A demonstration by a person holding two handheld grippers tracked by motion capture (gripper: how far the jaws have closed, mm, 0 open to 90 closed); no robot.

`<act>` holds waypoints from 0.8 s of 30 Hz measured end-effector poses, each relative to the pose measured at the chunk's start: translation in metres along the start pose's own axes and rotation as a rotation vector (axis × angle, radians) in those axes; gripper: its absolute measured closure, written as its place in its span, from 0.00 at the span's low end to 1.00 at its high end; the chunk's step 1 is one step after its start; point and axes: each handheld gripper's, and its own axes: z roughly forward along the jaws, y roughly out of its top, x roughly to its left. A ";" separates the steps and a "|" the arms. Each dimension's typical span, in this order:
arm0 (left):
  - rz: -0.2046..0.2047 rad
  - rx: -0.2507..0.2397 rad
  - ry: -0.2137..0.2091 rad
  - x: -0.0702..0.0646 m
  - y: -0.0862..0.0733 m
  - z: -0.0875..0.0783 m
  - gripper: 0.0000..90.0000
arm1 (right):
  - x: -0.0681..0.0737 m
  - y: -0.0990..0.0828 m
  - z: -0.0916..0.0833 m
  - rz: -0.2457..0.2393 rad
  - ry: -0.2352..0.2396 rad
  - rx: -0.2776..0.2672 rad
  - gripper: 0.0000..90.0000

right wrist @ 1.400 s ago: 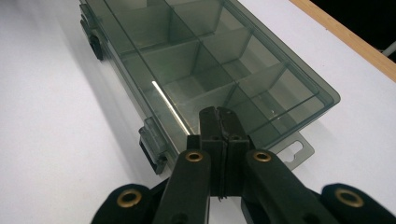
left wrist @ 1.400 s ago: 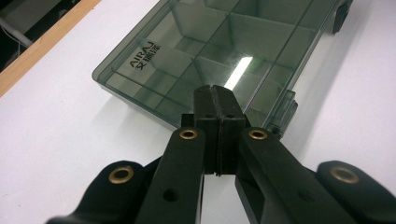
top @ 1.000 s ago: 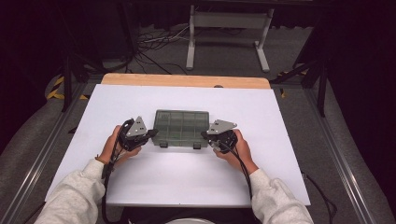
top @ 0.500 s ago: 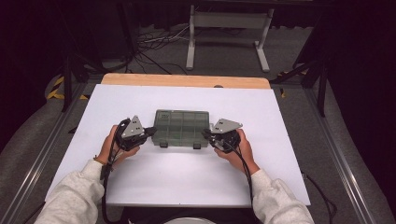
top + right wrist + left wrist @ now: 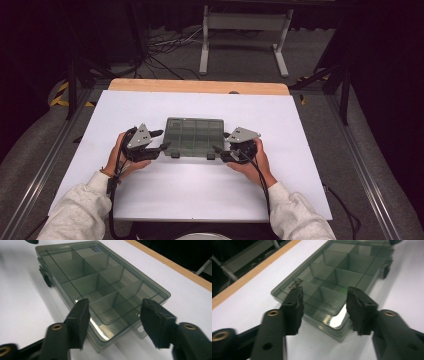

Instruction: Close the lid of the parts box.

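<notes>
We hold the left gripper (image 5: pixel 159 140) and right gripper (image 5: pixel 219 145), jaws just spread and empty, flanking the closed box (image 5: pixel 194 136) on the tabletop (image 5: pixel 300 150), probably about to unlatch it.

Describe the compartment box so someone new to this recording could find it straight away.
On the white table, look midway between the person's two hands. There lies a flat, smoky-grey translucent box, lid closed, with divider walls visible through it and dark latches along its near edge.

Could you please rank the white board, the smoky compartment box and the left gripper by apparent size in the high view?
1. White board
2. Smoky compartment box
3. Left gripper, fingers open beside the box, clearly smaller than it.
</notes>
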 end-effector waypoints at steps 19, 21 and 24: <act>-0.023 -0.066 -0.013 -0.002 -0.001 -0.006 0.05 | 0.003 0.001 0.001 0.006 -0.053 -0.033 0.06; -0.018 -0.069 -0.009 -0.002 -0.001 -0.007 0.04 | 0.003 0.001 0.000 -0.002 -0.056 -0.032 0.06; -0.015 -0.081 -0.010 -0.002 0.000 -0.010 0.04 | 0.005 0.003 -0.002 -0.020 -0.067 -0.038 0.06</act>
